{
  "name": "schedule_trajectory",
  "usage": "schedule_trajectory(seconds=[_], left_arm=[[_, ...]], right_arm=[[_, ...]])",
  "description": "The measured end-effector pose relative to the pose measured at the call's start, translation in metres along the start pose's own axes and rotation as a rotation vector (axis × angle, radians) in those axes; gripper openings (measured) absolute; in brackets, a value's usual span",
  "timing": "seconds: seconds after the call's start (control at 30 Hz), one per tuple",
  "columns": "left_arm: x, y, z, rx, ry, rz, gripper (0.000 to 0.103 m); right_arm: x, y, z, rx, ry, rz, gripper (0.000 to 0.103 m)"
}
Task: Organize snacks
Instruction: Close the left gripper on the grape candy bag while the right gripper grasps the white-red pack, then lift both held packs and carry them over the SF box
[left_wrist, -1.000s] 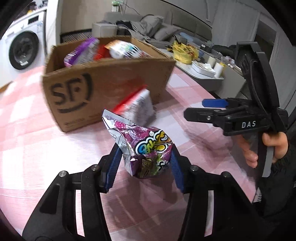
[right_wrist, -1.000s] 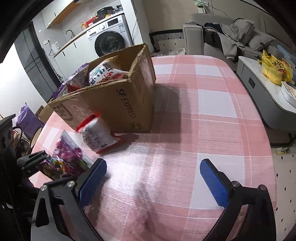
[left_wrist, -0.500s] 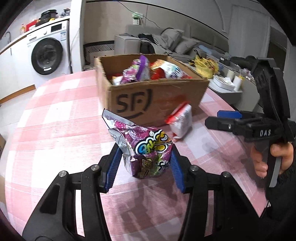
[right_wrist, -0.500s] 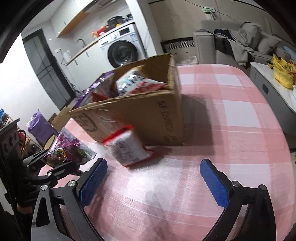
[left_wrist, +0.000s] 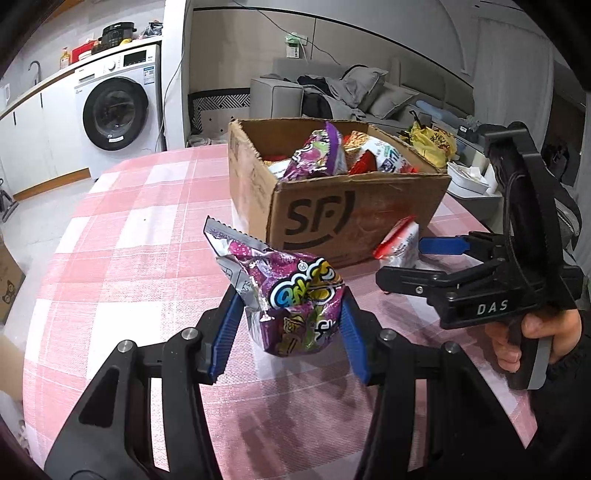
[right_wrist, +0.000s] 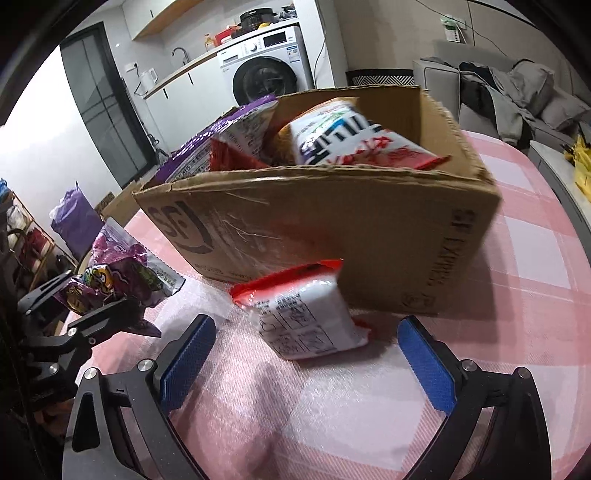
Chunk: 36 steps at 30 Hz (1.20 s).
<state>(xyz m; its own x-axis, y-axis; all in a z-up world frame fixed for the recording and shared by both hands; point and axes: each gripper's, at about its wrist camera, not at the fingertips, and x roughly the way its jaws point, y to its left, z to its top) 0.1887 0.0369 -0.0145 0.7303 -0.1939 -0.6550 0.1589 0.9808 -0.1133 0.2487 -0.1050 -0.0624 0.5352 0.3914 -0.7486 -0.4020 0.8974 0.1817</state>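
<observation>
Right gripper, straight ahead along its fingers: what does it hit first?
Most likely the red-and-white snack packet, lying on the table between the open right gripper fingers' line and leaning against the cardboard box. The box wall is right behind it; exact depth is unclear.

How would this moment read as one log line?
left gripper: shut on purple snack bag | right gripper: open, around white-red packet | cardboard box: holds snacks

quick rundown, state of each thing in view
left gripper: shut on purple bag
purple bag: held off the table
right gripper: open, jaws either side of white packet
white packet: lying against the box
box: open, snacks inside
</observation>
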Motion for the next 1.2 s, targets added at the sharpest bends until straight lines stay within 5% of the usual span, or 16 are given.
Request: schedule_trajectory(seconds=[0.2, 0.27, 1.2], left_arm=[[0.007, 0.0, -0.001, -0.015, 0.012, -0.007, 0.048], [0.01, 0.0, -0.002, -0.012, 0.017, -0.004, 0.048], [-0.053, -0.02, 0.017, 0.023, -0.118, 0.01, 0.048]], right_arm=[[0.004, 0.005, 0.0, 0.003, -0.008, 0.011, 0.072], [0.001, 0.001, 0.0, 0.014, -0.026, 0.006, 0.05], [-0.102, 0.003, 0.01, 0.005, -0.221, 0.05, 0.047]])
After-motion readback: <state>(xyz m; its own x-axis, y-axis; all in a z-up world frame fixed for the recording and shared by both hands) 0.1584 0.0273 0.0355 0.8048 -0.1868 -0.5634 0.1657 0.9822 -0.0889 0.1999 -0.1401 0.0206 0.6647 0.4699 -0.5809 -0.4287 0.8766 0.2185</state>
